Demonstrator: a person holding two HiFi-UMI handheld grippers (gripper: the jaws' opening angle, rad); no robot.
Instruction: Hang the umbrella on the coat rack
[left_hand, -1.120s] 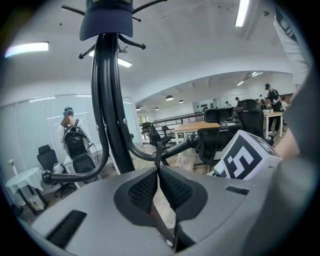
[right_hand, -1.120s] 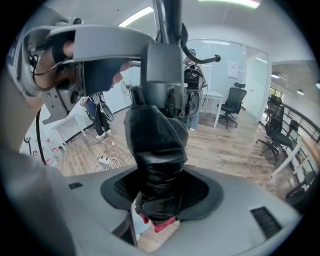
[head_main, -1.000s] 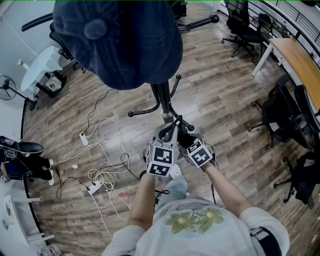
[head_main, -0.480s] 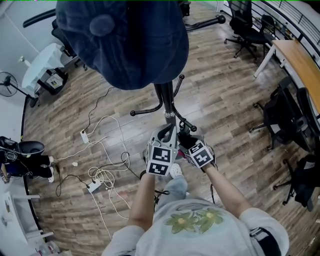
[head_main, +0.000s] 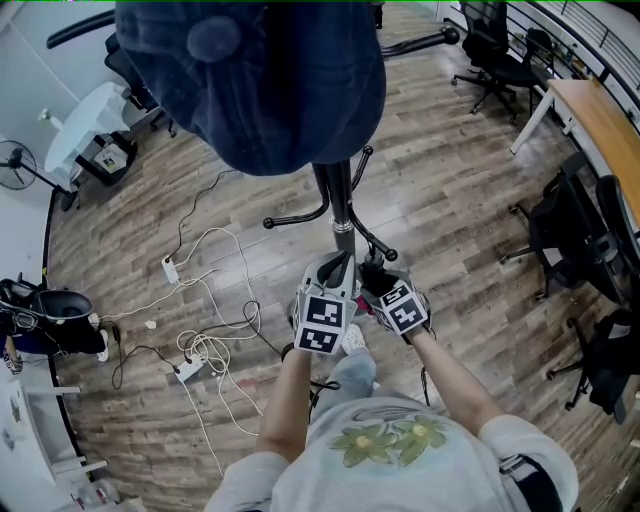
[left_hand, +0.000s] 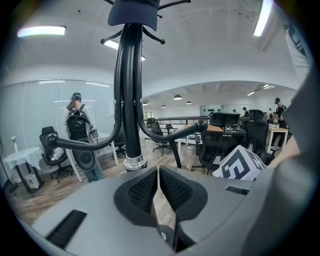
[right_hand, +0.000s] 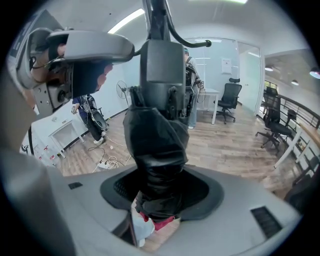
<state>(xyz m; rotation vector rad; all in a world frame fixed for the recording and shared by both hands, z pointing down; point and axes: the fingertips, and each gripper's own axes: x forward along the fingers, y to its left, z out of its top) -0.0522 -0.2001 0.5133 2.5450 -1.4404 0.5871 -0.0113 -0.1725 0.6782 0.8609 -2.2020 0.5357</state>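
The black coat rack (head_main: 334, 205) stands just ahead of me, a dark blue hat (head_main: 250, 80) on its top. In the right gripper view a folded black umbrella (right_hand: 157, 145) fills the gap of my right gripper (right_hand: 161, 191), which is shut on it; its grey handle (right_hand: 161, 75) points up toward the rack pole (right_hand: 156, 17). In the head view that gripper (head_main: 374, 276) sits right of the pole's lower part. My left gripper (head_main: 337, 264) is beside it, shut, nothing visible between its pads (left_hand: 150, 186). The pole (left_hand: 130, 100) and a ball-tipped hook (left_hand: 202, 126) are close in front.
White cables and power strips (head_main: 200, 345) lie on the wood floor to the left. Black office chairs (head_main: 570, 240) and a wooden desk (head_main: 600, 120) stand at the right, a white table (head_main: 85, 130) at the far left. A person with a backpack (left_hand: 77, 125) stands beyond the rack.
My right gripper has sunk slightly with the umbrella in it. The left gripper has stayed by the pole, still shut.
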